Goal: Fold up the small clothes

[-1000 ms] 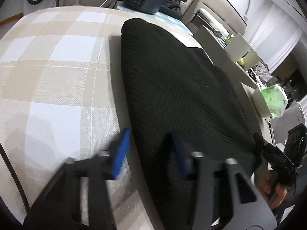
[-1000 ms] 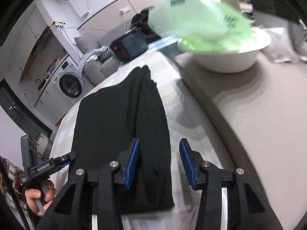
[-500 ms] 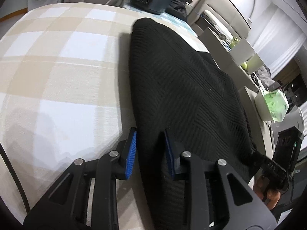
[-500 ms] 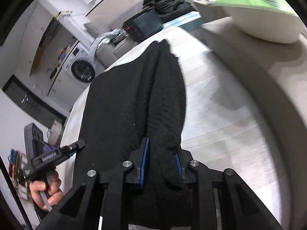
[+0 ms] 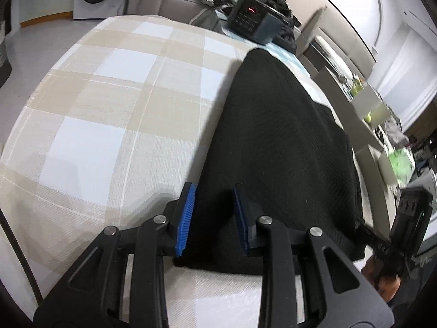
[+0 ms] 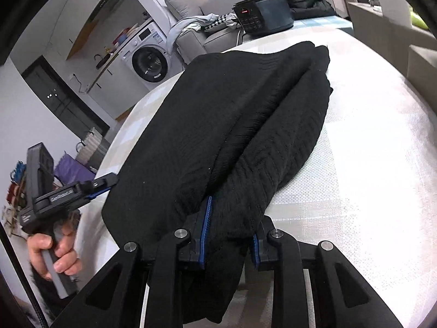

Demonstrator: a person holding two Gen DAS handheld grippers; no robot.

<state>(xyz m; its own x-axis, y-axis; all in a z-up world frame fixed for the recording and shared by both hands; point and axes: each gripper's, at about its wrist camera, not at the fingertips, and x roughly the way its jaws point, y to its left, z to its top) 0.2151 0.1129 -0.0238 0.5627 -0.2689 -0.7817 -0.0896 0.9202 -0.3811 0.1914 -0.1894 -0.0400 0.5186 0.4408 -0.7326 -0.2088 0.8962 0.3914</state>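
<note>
The black knit garment (image 6: 245,125) is laid lengthwise on the checked surface (image 5: 114,104), already narrowed, with one long side doubled over onto its middle. Its near hem is clamped at one corner by the left claw (image 5: 211,216) and at the other by the right claw (image 6: 229,232), each closed on bunched knit. The crosswise fold, judged from this, is not yet made. One garment, two claws and one surface are counted.
</note>
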